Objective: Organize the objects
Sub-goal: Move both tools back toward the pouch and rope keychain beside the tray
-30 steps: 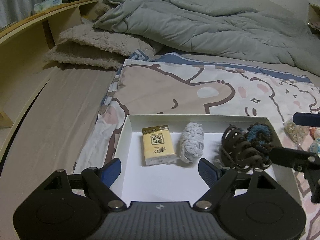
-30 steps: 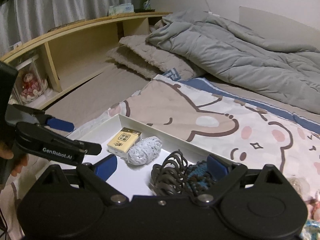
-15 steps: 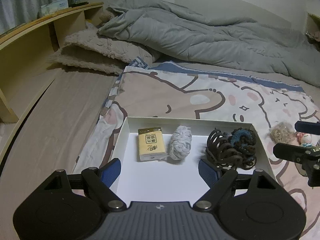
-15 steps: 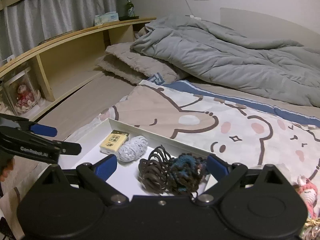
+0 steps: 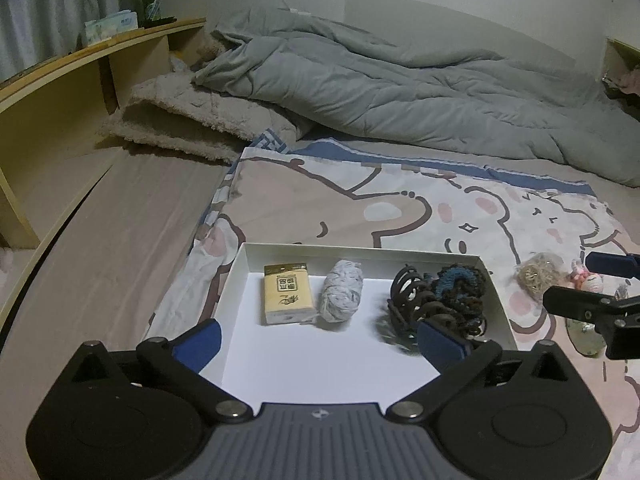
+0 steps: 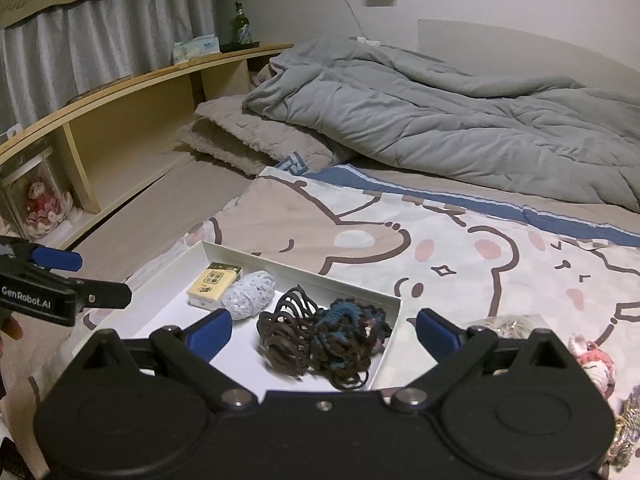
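A white tray (image 5: 360, 249) (image 6: 300, 270) lies on the cartoon-print blanket. In it, from left to right, are a yellow pack (image 5: 287, 292) (image 6: 214, 283), a grey-white yarn ball (image 5: 340, 296) (image 6: 249, 294), a brown hair claw (image 5: 408, 300) (image 6: 286, 328) and dark blue-brown scrunchies (image 5: 460, 292) (image 6: 348, 328). My left gripper (image 5: 322, 344) hovers over the tray's near part, its jaws opening, with nothing between them. My right gripper (image 6: 324, 332) is open above the tray's right end, its pads clear of the hair claw and scrunchies below. Each gripper shows at the edge of the other's view.
Right of the tray on the blanket lie a small bag of rubber bands (image 5: 536, 276) and a pink toy (image 5: 588, 280) (image 6: 596, 360). A grey duvet (image 5: 400, 92) and beige pillows (image 5: 192, 120) fill the bed's far side. A wooden shelf (image 5: 60, 92) runs along the left.
Both grippers have drawn back and up from the tray, which now sits farther off in both views. The left jaws have spread wider. The tray's contents have not moved.
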Demonstrator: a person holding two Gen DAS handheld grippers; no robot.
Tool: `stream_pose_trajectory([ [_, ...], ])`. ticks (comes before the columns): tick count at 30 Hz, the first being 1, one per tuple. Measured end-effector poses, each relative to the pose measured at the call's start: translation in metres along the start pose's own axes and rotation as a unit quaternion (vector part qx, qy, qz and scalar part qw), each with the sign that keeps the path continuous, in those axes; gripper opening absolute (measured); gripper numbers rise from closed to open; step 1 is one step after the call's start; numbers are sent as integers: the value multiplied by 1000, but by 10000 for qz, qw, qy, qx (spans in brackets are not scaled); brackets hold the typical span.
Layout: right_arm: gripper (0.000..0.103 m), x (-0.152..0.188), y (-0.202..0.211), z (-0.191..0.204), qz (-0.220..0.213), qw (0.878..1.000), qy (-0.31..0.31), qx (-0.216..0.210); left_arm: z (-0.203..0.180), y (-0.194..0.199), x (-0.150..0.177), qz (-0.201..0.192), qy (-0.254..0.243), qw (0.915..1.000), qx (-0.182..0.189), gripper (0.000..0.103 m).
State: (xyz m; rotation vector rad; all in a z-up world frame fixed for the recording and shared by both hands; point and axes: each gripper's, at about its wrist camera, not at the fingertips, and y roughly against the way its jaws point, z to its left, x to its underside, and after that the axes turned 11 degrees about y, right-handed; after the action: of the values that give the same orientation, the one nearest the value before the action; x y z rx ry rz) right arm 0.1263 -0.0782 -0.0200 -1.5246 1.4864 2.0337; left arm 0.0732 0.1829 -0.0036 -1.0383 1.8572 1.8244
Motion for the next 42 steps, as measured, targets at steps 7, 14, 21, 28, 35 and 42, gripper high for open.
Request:
stream_pose_trajectory([
  [7, 103, 1, 8, -7, 17, 9998, -194, -72, -10, 4, 2, -81, -87, 9999, 10, 103],
  [14, 103, 3, 18, -21, 5, 9993, -360, 68, -24, 7, 1, -119, -155, 9996, 207, 103],
  [21, 103, 9, 32, -48, 16, 9981, -481, 380, -44, 7, -1, -155, -218, 9990, 372, 103],
  [28, 103, 23, 51, -82, 47, 9954, -635, 717, -74, 4, -2, -155, -390, 9978, 510, 103],
  [35, 103, 39, 69, -113, 96, 9919, -762, 1010, -109, 3, -1, -175, -592, 9949, 803, 103],
  [42, 103, 60, 83, -140, 158, 9871, -930, 1290, -144, 1, 0, -222, -721, 9912, 1086, 103],
])
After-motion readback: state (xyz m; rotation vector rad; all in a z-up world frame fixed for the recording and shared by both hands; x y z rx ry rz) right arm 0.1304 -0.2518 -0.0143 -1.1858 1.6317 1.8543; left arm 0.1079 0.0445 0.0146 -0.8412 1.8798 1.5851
